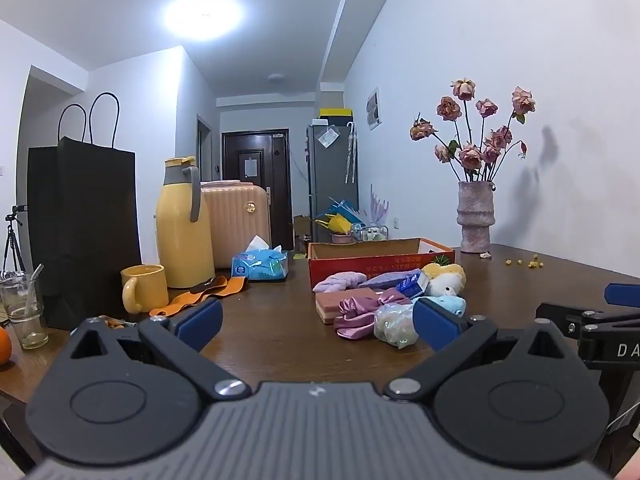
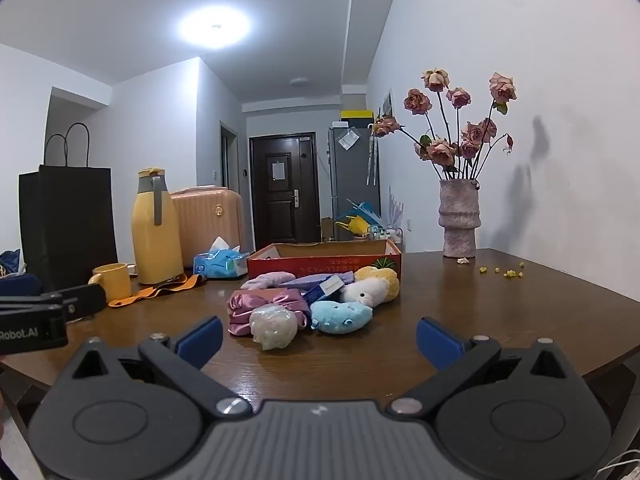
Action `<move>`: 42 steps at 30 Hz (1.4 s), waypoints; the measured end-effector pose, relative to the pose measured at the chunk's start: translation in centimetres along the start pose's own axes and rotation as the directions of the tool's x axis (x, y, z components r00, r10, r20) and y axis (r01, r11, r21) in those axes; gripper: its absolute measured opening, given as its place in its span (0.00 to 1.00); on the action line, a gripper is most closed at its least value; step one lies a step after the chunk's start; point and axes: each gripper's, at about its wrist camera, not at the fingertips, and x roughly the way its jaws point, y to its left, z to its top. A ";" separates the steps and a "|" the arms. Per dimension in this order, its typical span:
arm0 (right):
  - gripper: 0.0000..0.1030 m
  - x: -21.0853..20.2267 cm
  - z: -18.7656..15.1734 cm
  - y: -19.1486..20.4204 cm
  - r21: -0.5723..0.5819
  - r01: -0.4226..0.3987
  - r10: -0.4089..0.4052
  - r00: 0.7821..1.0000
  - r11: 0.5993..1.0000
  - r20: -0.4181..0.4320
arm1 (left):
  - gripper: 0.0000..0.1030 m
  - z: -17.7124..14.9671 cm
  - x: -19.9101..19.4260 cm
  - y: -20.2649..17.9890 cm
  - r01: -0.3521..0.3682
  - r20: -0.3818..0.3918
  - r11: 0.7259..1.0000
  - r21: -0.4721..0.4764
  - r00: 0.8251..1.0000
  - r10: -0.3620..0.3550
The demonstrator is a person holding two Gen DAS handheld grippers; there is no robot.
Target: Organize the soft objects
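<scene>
A heap of soft things lies on the brown table in front of a red cardboard box (image 2: 324, 265) (image 1: 380, 262). In it are a pink satin bonnet (image 2: 266, 300) (image 1: 354, 312), a pale mesh puff (image 2: 274, 326) (image 1: 394, 324), a blue plush toy (image 2: 340, 317) (image 1: 450, 304), a white and yellow plush (image 2: 374, 286) (image 1: 444, 278), a lilac cloth (image 2: 268, 279) (image 1: 340, 280) and a pink sponge block (image 1: 338, 304). My left gripper (image 1: 318, 326) and my right gripper (image 2: 318, 338) both stand open and empty, short of the heap.
At the left stand a yellow jug (image 1: 184, 224), a yellow mug (image 1: 144, 288), a black paper bag (image 1: 84, 232), a glass (image 1: 22, 308), a tissue pack (image 1: 260, 266) and an orange strap (image 1: 200, 294). A vase of dried roses (image 2: 458, 220) stands by the wall, with yellow crumbs (image 2: 504, 272) nearby.
</scene>
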 end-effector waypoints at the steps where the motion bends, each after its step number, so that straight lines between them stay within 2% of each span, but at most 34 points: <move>1: 1.00 0.0 0.0 0.0 -0.002 -0.002 0.002 1.000 1.000 -0.002 | 1.00 0.0 0.0 0.0 0.003 -0.003 1.000 0.000 1.000 -0.003; 42: 1.00 0.2 0.0 -0.1 -0.011 -0.003 0.003 1.000 1.000 -0.010 | 1.00 -0.3 0.1 -0.1 -0.002 -0.002 1.000 0.018 1.000 0.002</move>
